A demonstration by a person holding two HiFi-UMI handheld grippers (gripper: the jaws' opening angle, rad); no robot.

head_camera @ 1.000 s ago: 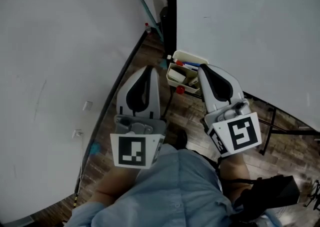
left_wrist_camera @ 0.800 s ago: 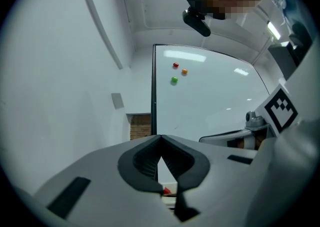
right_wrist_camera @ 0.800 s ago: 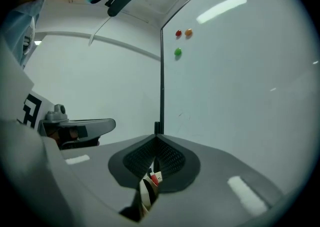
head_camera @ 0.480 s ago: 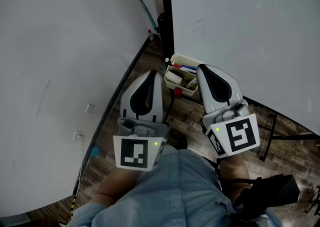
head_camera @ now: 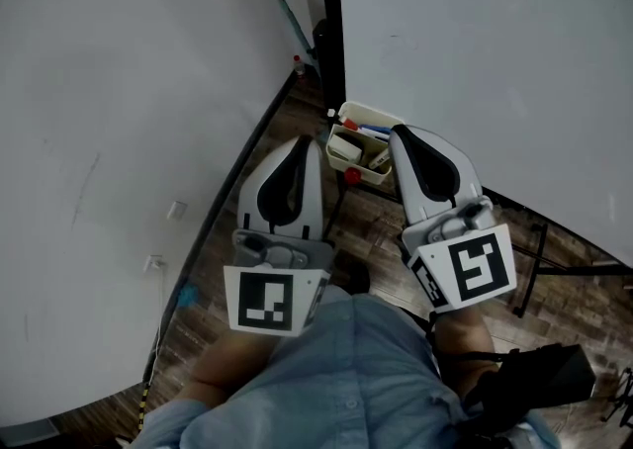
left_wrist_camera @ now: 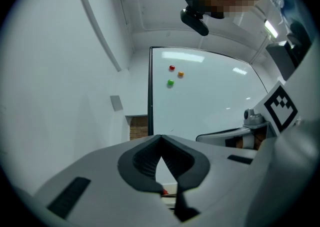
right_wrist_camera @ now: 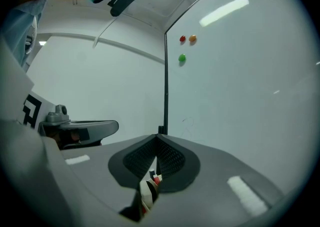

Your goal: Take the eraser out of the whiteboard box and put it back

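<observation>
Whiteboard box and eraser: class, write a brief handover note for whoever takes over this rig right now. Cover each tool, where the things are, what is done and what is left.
Left tool: shut, nothing in it, held just short of the box.
Right tool: shut, nothing in it, beside the left one, its tip near the box's right end.
Whiteboard box: hangs at the lower corner of the whiteboard, with markers inside.
Eraser: probably the pale block at the box's left end.
Done: no grasp shows; whether the eraser has already been out cannot be told.
Left: if not, open a tool, lift the eraser out, put it back.
</observation>
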